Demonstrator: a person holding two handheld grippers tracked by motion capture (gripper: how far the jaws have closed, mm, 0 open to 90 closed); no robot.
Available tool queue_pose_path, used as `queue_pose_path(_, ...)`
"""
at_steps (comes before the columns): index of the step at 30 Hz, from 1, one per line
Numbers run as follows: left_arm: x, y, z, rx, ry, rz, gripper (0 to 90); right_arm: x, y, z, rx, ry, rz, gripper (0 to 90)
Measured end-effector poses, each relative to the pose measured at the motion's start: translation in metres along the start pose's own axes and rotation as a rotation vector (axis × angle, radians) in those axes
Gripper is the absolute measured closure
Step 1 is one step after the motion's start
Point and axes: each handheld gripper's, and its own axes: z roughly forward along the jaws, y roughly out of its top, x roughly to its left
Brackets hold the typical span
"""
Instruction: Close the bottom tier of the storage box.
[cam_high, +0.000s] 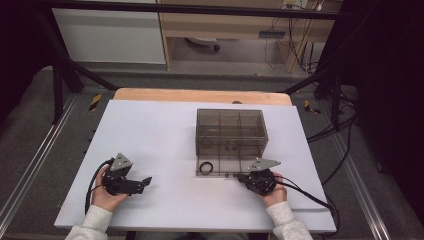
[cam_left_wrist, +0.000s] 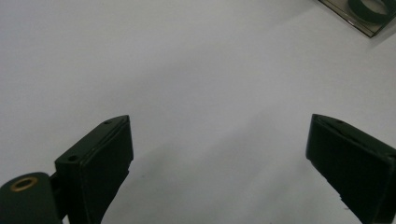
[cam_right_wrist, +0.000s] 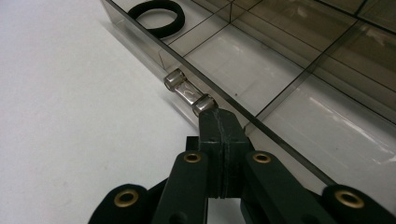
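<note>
Work in hand: the right gripper (cam_right_wrist: 219, 122) stands at the front edge of the flat lid (cam_right_wrist: 299, 93) of the smoky clear organizer box (cam_high: 231, 132); probably it prepares to lift this lid by its clasp (cam_right_wrist: 189, 93).
Right gripper: its two jaws are pressed together with no gap; whether a thin lip of the lid is pinched between them cannot be told; the tips touch, or almost touch, the end of the clasp.
Why so placed: a closed, narrow tip can slip under a thin edge which lies flat on the table (cam_high: 160, 135); this seems the reason for the low angle.
Left gripper: in the high view the left gripper (cam_high: 146, 181) rests well apart from the box, on the bare white surface; its jaws stand wide apart with nothing between; likely it waits to steady the box later.
Box: it stands in the middle of the table, with dividers inside; the lid lies open toward the person.
Black ring: the black ring (cam_right_wrist: 157, 17) lies on the lid near its left corner; it could slide off if the lid is tilted.
</note>
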Motion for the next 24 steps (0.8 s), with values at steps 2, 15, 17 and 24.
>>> queue_pose_path(2, -0.0001, 0.0000, 0.0000, 0.000, 0.000, 0.001, 7.3, -0.0001, 0.0001, 0.0000, -0.001, -0.001, 0.001, 90.0)
queue_pose_path(15, -0.0001, 0.0001, 0.0000, 0.001, 0.000, 0.002, 7.3, -0.0016, 0.0009, 0.0008, -0.005, -0.006, 0.003, 90.0)
queue_pose_path(17, 0.0000, 0.0001, 0.0000, 0.001, 0.000, 0.001, 7.3, -0.0018, 0.0011, 0.0008, -0.004, -0.007, 0.004, 90.0)
queue_pose_path(24, -0.0001, 0.0000, 0.0002, 0.001, 0.000, 0.002, 7.3, -0.0029, 0.0015, 0.0013, -0.005, -0.010, 0.002, 90.0)
